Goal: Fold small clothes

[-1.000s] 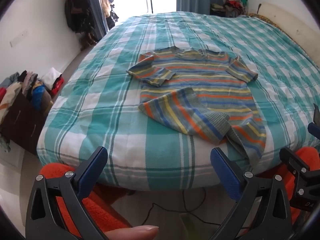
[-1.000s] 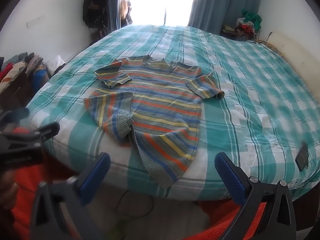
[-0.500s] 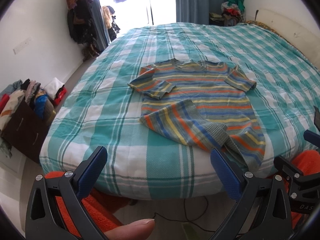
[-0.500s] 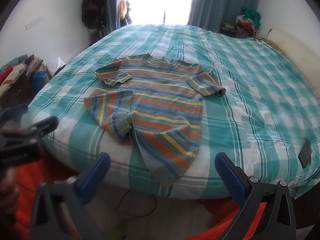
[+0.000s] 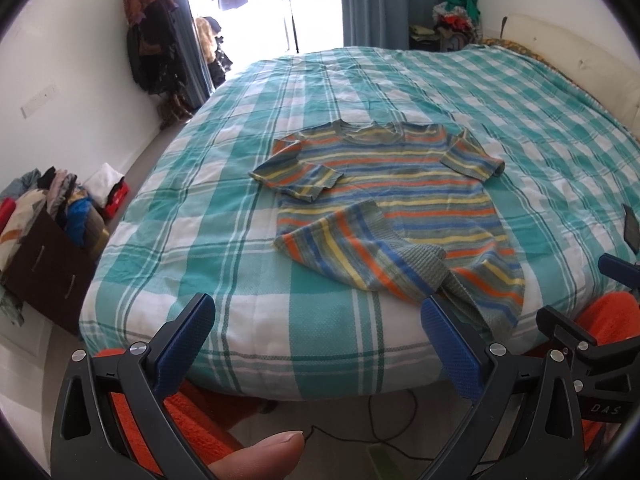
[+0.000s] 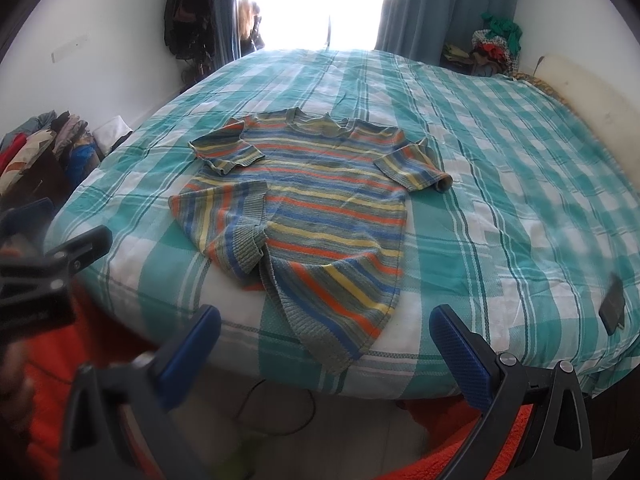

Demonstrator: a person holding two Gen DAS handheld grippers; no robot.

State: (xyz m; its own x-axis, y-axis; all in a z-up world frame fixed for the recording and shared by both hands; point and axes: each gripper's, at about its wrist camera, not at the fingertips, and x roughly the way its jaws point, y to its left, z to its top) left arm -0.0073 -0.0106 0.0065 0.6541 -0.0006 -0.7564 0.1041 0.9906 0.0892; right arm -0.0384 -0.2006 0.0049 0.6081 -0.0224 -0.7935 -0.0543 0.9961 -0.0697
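Note:
A small striped knit sweater in orange, blue, yellow and grey lies on the teal plaid bed, neck toward the window. Its lower left corner is folded up over the body, and the hem hangs over the bed's near edge. My left gripper is open, off the bed's near edge, below and left of the hem, with nothing between its blue pads. My right gripper is open too, just short of the hanging hem and empty. Each gripper shows at the side of the other's view.
A dark phone-like object lies near the bed's right edge. A box of piled clothes stands on the floor at the left. A cable runs over the floor under the bed edge. Clothes hang by the window.
Both grippers have drawn back and risen a little from the bed edge, so the sweater sits lower in both views. The sweater itself has not moved. Both stay open.

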